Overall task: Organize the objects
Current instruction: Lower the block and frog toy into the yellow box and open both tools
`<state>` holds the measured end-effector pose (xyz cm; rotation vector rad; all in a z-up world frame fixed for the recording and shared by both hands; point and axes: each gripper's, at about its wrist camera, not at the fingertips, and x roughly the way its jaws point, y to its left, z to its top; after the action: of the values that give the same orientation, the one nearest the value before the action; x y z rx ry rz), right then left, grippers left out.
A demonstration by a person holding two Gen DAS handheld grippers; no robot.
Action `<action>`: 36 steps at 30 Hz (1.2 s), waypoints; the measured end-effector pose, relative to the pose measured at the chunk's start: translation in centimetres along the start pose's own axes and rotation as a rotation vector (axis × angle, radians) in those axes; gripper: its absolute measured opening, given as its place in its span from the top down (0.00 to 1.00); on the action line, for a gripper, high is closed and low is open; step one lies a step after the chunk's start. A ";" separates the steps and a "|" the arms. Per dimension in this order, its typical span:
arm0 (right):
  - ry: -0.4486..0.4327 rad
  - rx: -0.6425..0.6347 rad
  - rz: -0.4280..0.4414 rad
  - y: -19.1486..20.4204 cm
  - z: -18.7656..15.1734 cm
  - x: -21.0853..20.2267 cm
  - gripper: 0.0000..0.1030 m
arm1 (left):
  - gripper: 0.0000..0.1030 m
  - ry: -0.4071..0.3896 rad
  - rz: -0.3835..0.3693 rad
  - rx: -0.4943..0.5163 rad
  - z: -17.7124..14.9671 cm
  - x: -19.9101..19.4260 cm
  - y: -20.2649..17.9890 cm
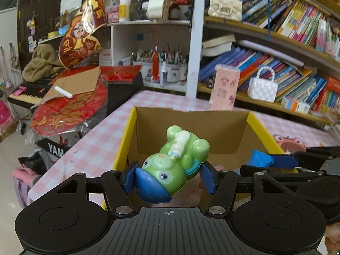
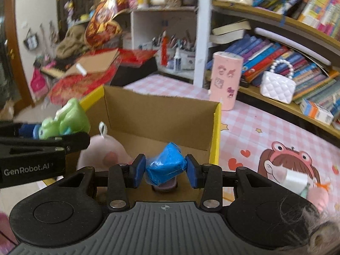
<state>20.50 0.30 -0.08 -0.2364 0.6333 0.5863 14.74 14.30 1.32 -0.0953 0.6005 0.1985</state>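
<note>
My left gripper (image 1: 167, 175) is shut on a green frog toy (image 1: 176, 159) with a blue base, held over the open cardboard box (image 1: 191, 125) with yellow edges. My right gripper (image 2: 165, 171) is shut on a blue wrapped packet (image 2: 164, 164), also over the box (image 2: 161, 114). In the right wrist view the left gripper (image 2: 42, 133) with the frog toy (image 2: 63, 121) reaches in from the left. In the left wrist view the blue packet (image 1: 260, 158) shows at right in the other gripper's fingers. A pink plush toy (image 2: 106, 150) and a small round item lie in the box.
The box sits on a pink checked tablecloth (image 2: 255, 123) with a cartoon print. A pink cylinder (image 2: 226, 82) stands behind the box. Bookshelves with a white handbag (image 2: 277, 85) run along the right. A cluttered keyboard with red decorations (image 1: 70, 106) lies at left.
</note>
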 end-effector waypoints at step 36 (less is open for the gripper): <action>-0.014 -0.169 0.021 0.0 0.6 0.6 0.41 | 0.14 -0.081 0.064 0.018 0.8 -0.5 -0.8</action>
<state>21.17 0.78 0.02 -0.3840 0.5741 0.6620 14.96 13.54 2.26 -0.0500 0.5249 0.2581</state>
